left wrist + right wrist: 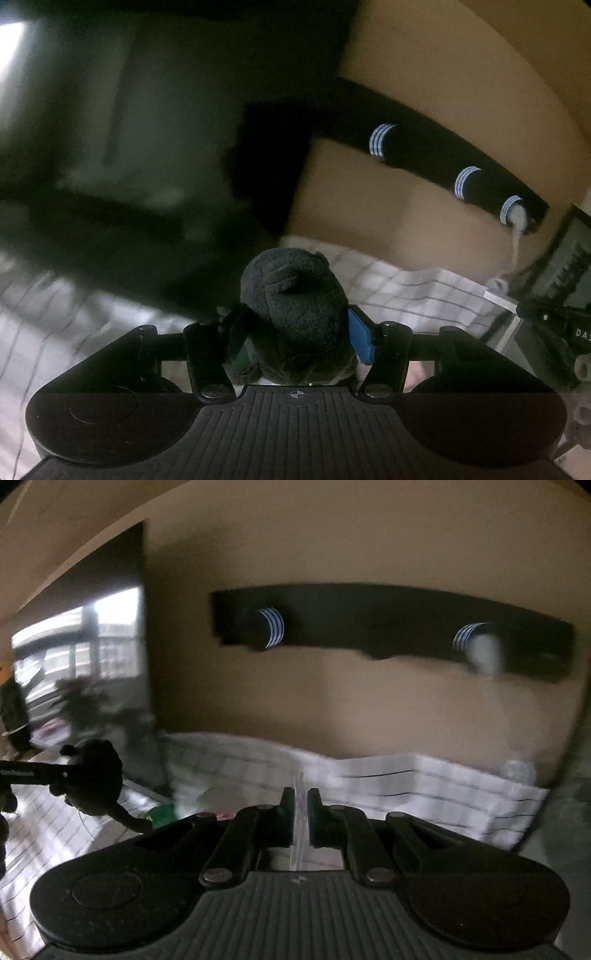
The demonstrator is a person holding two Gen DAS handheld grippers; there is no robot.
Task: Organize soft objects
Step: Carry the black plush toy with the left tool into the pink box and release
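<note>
black ribbed left claw (295, 325) with blue pads; right claw (301, 805) likewise black, round-headed pivot screws.

Ahead of the jaws: tan wall (332, 709) closes the far side; black wall rack with striped pegs (369, 627) juts above. White checked bedsheet (424, 786) below lies open. Dark blurred mass (129, 166) crowds left jaws' left.

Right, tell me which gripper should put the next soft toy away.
Left, probably. The left gripper already clamps the dark plush toy between its pads. The right gripper is shut on only a thin clear strip.
</note>
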